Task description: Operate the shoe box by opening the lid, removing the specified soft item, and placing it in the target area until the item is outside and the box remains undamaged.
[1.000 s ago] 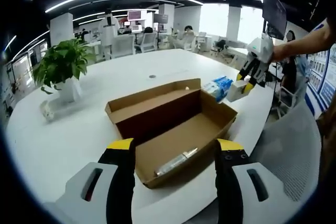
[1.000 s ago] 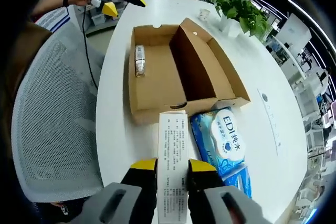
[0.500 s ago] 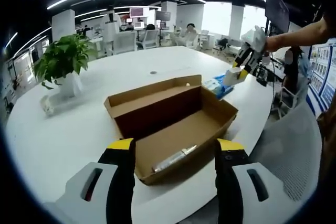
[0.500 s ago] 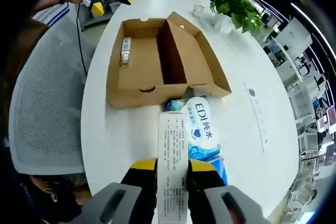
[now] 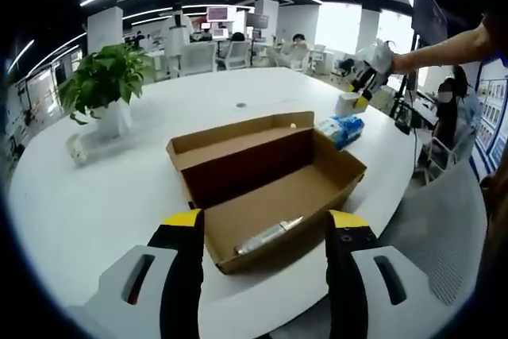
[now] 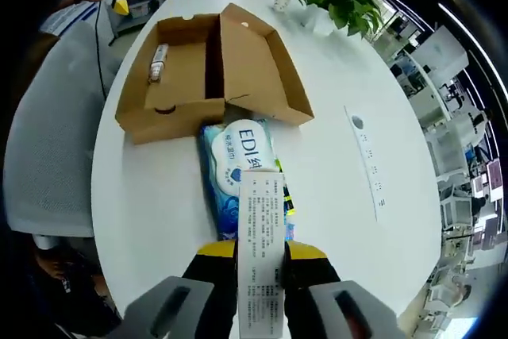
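Worktop (image 5: 119, 188): big white oval, potted plant (image 5: 99, 89) at the far side. Shoe box (image 5: 266, 176) sits open on it, lid folded back, looks undamaged; a small tube-like item (image 5: 268, 234) lies on the box floor.

Progress, judging from the layout: lid open, wipes pack (image 6: 242, 168) (the soft item, I'd guess) already outside on the worktop, just beside the box's end wall. Right gripper (image 6: 260, 256) carries a white printed carton (image 6: 260, 244), jaws closed on it, held above the wipes pack and out past the box. Likely left: set the carton down; can't tell where the target area is.

Left gripper (image 5: 258, 232): jaws spread wide, nothing between them, hovering at the near end of the box, tube item between them in the left gripper view.
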A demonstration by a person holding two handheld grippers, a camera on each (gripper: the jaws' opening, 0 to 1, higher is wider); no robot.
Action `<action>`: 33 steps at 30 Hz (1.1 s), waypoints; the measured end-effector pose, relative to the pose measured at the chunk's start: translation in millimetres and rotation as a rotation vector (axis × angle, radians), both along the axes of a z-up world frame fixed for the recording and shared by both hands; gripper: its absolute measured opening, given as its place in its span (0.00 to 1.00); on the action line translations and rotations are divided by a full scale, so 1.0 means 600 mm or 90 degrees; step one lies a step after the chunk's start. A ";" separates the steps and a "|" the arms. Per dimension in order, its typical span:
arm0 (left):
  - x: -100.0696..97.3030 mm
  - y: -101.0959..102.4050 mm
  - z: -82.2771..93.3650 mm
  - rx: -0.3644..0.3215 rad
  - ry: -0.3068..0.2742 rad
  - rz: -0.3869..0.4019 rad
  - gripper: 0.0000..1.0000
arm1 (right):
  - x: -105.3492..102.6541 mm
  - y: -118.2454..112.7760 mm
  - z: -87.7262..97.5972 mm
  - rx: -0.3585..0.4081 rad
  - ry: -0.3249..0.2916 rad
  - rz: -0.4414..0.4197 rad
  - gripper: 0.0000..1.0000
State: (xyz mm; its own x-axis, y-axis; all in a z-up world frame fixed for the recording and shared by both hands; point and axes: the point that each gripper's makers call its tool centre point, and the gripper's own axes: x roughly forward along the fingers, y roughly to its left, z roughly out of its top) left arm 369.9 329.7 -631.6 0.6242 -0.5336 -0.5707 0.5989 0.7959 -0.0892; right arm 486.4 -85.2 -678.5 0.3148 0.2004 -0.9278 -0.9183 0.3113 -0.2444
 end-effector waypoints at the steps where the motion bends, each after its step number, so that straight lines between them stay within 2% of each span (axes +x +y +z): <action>1: 0.000 0.001 -0.001 0.002 0.001 0.001 0.61 | 0.005 -0.006 -0.003 -0.003 0.004 -0.003 0.17; 9: -0.001 0.009 -0.005 0.006 0.009 0.021 0.61 | 0.048 -0.031 -0.023 -0.009 0.000 -0.016 0.17; 25: -0.004 0.015 -0.011 0.023 0.025 0.040 0.61 | 0.091 -0.036 -0.043 -0.029 -0.007 0.004 0.17; 33: 0.004 0.006 -0.010 0.022 0.026 0.038 0.61 | 0.098 -0.046 -0.066 -0.041 0.013 0.027 0.17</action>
